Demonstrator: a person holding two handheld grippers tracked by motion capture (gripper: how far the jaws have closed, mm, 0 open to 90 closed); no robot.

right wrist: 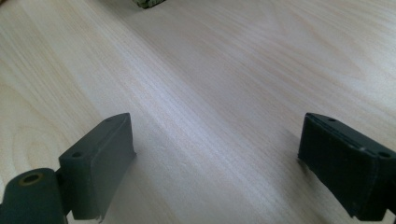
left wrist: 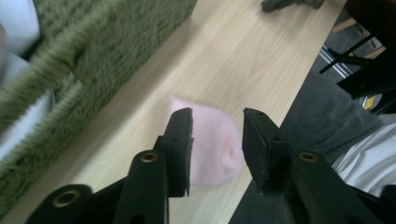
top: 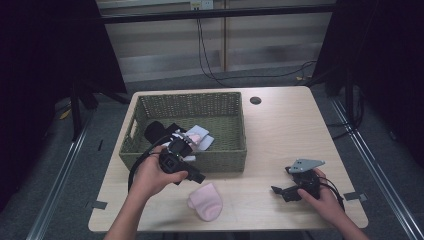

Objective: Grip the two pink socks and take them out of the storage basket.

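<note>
Dark curtains flank a light wooden bench (top: 280, 135) standing on grey floor. A green woven basket (top: 227, 159) sits on the bench's far left part, holding folded cloths in white, pink and black.

Left gripper (left wrist: 216, 125): held above the bench just in front of the basket's near wall, jaws partly open with nothing pressed between them. A pink sock (top: 205, 201) lies flat on the bench directly below and beyond the jaws, apart from the pads; the left gripper view shows it in the gap, near the bench's edge.

Right gripper (top: 278, 190): held low over bare bench, well apart from the sock and to its right. Jaws stand wide, empty. A grey three-cornered plate tops it.
</note>
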